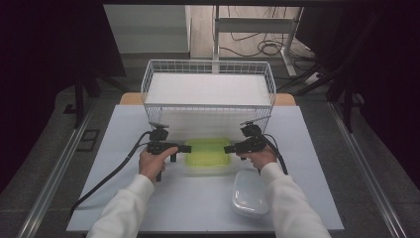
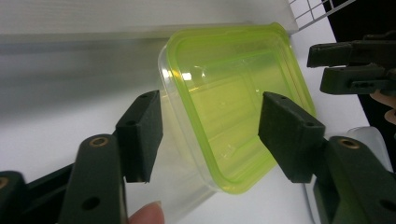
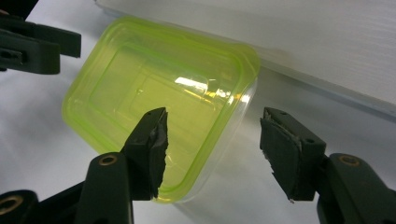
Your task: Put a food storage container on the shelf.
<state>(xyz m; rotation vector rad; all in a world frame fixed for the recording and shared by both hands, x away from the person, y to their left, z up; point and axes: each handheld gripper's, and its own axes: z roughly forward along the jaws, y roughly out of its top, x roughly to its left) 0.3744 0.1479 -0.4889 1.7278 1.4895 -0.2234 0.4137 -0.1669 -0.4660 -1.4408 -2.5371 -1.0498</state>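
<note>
A clear plastic box with a lime-green lid (image 1: 207,153) lies on the white table in front of the wire basket. My left gripper (image 1: 187,148) reaches in at its left end and my right gripper (image 1: 228,148) at its right end. In the left gripper view the box (image 2: 233,79) lies tilted between the spread jaws of the left gripper (image 2: 210,100), and neither pad presses on it. In the right gripper view one pad (image 3: 152,140) of the right gripper (image 3: 214,114) hovers over the lid of the box (image 3: 140,79), while the other stands clear beside it.
A white wire basket (image 1: 208,89) lined with a white sheet stands just behind the box. A clear empty container (image 1: 250,193) lies near the table's front right, by the right forearm. The white table (image 1: 124,198) drops off at both sides to a grey floor.
</note>
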